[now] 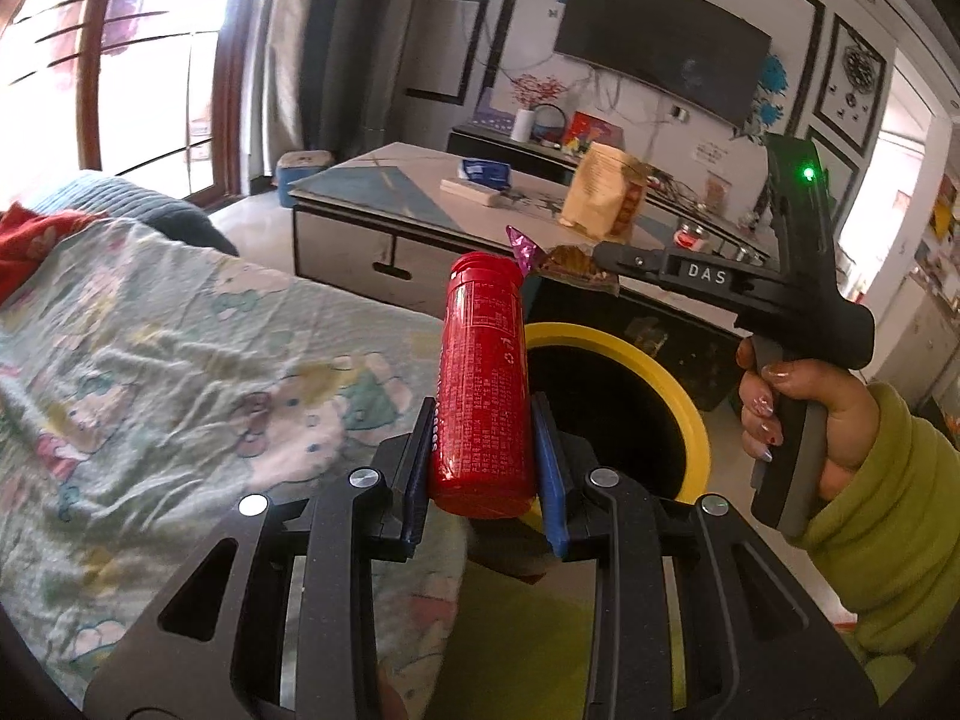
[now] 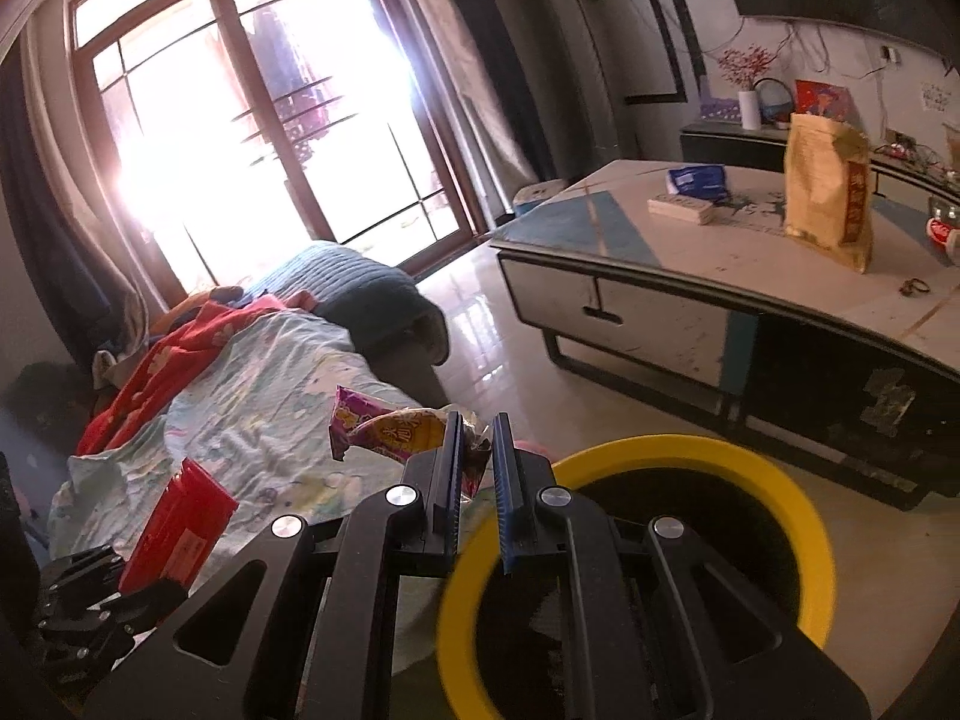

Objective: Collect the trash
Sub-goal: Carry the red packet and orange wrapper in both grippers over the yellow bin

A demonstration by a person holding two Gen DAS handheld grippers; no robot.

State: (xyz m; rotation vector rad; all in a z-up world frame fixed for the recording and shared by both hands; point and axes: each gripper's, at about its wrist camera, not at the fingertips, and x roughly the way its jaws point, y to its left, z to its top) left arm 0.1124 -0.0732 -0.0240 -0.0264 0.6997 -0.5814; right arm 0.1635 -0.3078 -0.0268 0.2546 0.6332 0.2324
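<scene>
My left gripper [image 1: 483, 450] is shut on a red cylindrical can [image 1: 483, 384], held upright beside the yellow-rimmed black trash bin [image 1: 672, 378]. The can also shows in the right wrist view [image 2: 180, 531], at lower left in the left gripper. My right gripper [image 2: 477, 456] is shut on a purple and yellow snack wrapper [image 2: 384, 426], held just left of the bin's rim [image 2: 798, 498]. In the left wrist view the right gripper [image 1: 591, 264] holds the wrapper [image 1: 570, 261] above the far side of the bin.
A sofa with a patterned sheet [image 1: 150, 354] lies to the left. A low coffee table [image 2: 750, 276] behind the bin carries a tan bag [image 2: 828, 198], a blue pack [image 2: 696, 180] and a box. A TV stand and window are beyond.
</scene>
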